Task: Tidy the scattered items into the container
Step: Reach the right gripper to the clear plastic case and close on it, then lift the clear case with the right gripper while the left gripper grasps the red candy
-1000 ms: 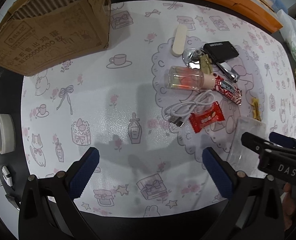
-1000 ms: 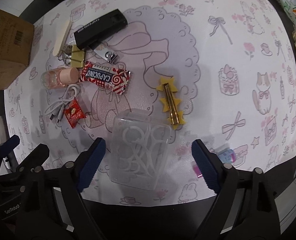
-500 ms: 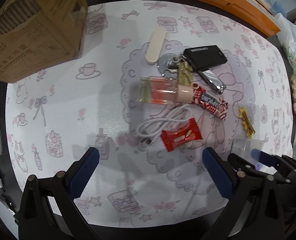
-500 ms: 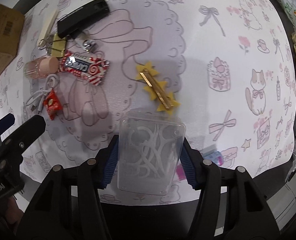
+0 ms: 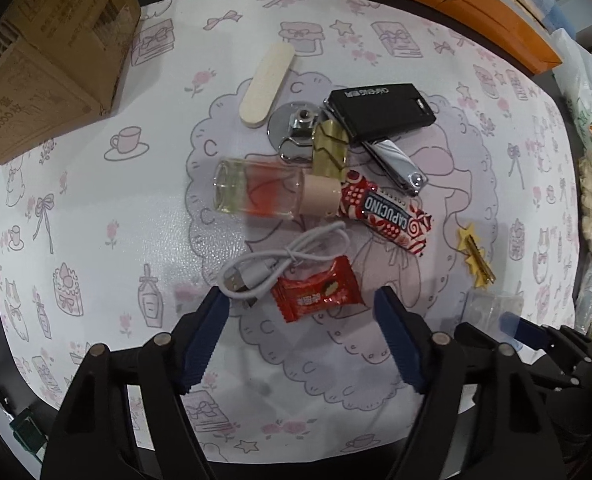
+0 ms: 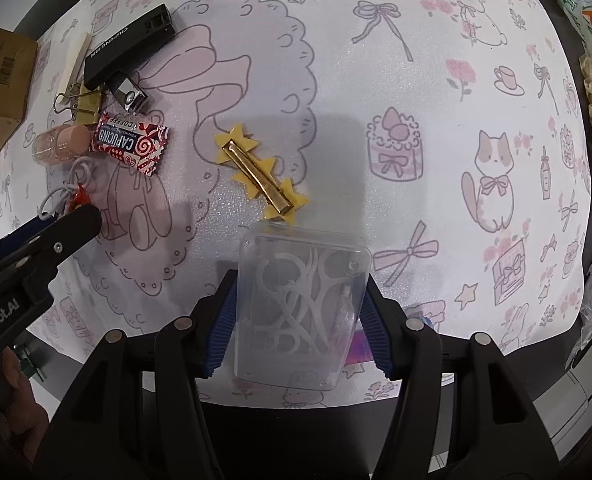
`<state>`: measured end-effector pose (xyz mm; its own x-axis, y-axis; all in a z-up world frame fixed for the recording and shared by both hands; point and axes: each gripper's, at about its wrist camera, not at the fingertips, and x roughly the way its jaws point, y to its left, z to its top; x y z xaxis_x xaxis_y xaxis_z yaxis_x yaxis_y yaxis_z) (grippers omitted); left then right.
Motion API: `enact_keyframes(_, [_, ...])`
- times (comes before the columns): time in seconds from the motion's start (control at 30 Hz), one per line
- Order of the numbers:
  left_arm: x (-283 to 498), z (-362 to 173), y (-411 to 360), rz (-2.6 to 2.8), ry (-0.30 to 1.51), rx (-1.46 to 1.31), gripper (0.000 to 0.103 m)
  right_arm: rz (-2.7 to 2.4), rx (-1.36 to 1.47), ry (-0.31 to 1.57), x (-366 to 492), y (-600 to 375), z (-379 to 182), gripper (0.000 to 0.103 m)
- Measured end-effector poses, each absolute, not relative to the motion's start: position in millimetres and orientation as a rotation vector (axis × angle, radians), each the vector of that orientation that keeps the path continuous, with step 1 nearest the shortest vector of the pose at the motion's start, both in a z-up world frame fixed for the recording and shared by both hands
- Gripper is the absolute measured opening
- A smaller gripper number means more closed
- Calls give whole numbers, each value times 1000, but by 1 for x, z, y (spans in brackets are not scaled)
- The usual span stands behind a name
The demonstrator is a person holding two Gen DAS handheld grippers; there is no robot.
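My right claw (image 6: 297,312) is clenched on the clear floss-pick box (image 6: 301,304), at 6 o'clock low on the bench mat (image 6: 375,80). At its 12 lies the star hair clip (image 6: 262,172). My left claw (image 5: 301,334) is released, flanking the red candy (image 5: 317,294).

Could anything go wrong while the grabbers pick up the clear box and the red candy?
Maybe. The right gripper pinches the smooth clear box by its sides, so it might slip or twist. The open left gripper sits by the red candy, which touches the white cable; closing could snag the cable too.
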<state>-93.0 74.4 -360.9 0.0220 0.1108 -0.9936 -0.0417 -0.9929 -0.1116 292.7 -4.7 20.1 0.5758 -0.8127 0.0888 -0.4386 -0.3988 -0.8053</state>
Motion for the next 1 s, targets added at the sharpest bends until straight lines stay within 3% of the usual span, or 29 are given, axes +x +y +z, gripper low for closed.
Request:
enact_keyframes(0.23, [-95,-366,75,2150,-76,-2195,48,-609,-2017,1011,277,-6,34,60])
enact_keyframes(0.33, [-95,-363,77,2134,-95,-2193,27,-604,-2015,1016,268,-8,39,60])
enact_keyframes(0.53, [-88,-360,78,2123,-89,-2199,21,-605,-2011,1013,247,-14,50,60])
enact_keyframes(0.7, [-85,-351,73,2138,-95,-2166,6,-615,-2002,998,229,-20,63,60])
enact_keyframes(1.0, [-78,-339,73,2152,-129,-2133,1,-631,-1989,970,187,-31,88,60])
